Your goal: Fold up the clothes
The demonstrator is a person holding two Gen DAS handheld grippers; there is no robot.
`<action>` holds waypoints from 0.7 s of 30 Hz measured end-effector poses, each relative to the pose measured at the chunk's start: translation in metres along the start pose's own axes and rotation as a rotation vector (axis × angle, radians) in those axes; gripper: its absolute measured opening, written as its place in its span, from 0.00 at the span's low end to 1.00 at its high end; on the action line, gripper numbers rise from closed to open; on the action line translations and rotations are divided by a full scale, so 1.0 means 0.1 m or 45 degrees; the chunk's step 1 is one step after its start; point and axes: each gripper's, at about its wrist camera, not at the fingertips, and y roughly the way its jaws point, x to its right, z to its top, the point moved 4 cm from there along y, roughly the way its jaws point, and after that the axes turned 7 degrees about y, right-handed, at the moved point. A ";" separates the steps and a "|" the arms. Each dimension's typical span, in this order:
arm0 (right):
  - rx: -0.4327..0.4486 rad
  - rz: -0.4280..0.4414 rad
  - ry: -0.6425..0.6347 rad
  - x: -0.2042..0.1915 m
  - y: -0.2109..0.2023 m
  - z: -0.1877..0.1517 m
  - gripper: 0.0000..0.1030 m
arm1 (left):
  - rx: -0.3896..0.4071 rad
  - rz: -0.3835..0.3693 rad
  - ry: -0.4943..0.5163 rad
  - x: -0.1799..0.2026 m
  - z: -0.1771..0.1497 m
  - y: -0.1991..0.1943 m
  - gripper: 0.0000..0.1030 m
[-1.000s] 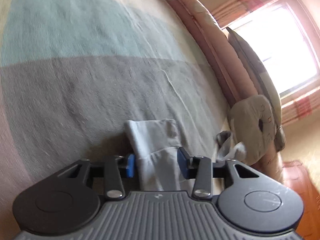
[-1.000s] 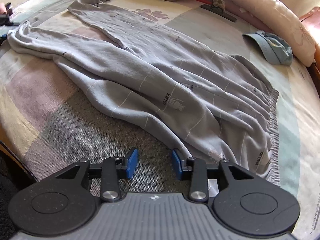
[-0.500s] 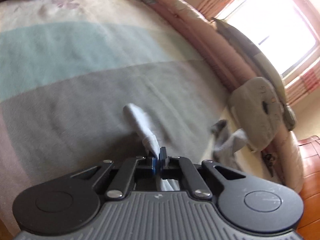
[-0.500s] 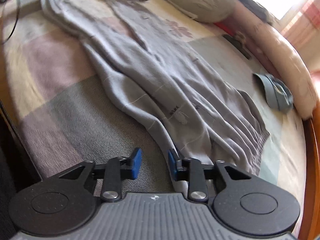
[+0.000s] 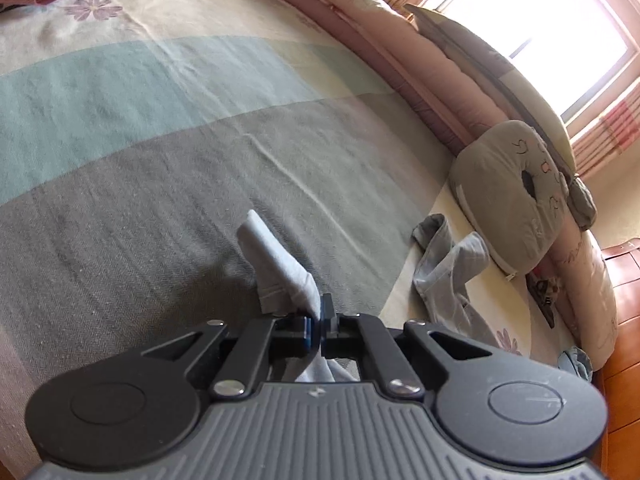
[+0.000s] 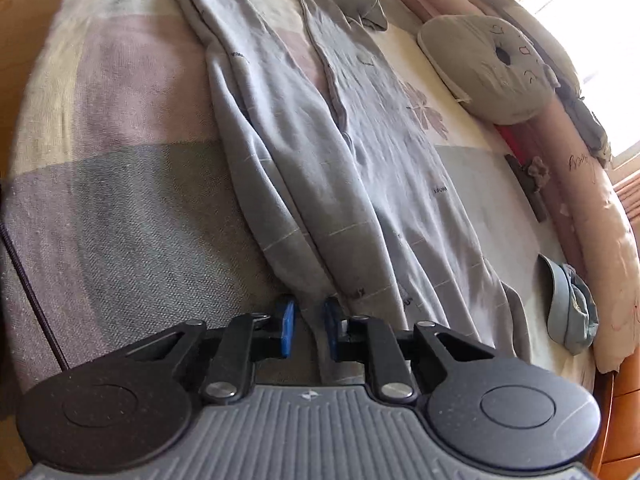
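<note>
The left gripper (image 5: 315, 326) pinches a cuff (image 5: 280, 268) of the grey pants (image 6: 340, 152), lifted off the bed (image 5: 140, 140). The right gripper (image 6: 309, 320) is partly spread, with the waist edge of the pants between its blue pads (image 6: 286, 322). The pants lie long and flat on the bed. Farther off sit a round cushion (image 6: 488, 68) and a cap (image 6: 568, 304).

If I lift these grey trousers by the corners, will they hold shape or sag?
The trousers will probably sag: they lie wrinkled and limp on the bed. The leg end in the left tool already droops. Likely light, and the long legs may drag.
</note>
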 end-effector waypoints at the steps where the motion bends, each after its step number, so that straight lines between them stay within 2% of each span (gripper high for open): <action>1: -0.010 0.031 0.027 0.02 -0.04 0.01 0.08 | 0.004 0.008 0.000 0.00 0.01 -0.02 0.02; 3: -0.029 0.093 0.081 0.06 -0.11 0.04 0.03 | 0.012 0.026 0.001 -0.01 0.04 -0.09 0.02; 15: -0.143 0.522 0.366 0.19 -0.62 0.07 0.03 | -0.001 0.119 0.031 -0.14 0.12 -0.54 0.02; 21: -0.232 0.653 0.427 0.12 -0.61 0.00 0.03 | -0.026 0.182 -0.021 -0.40 0.08 -0.65 0.02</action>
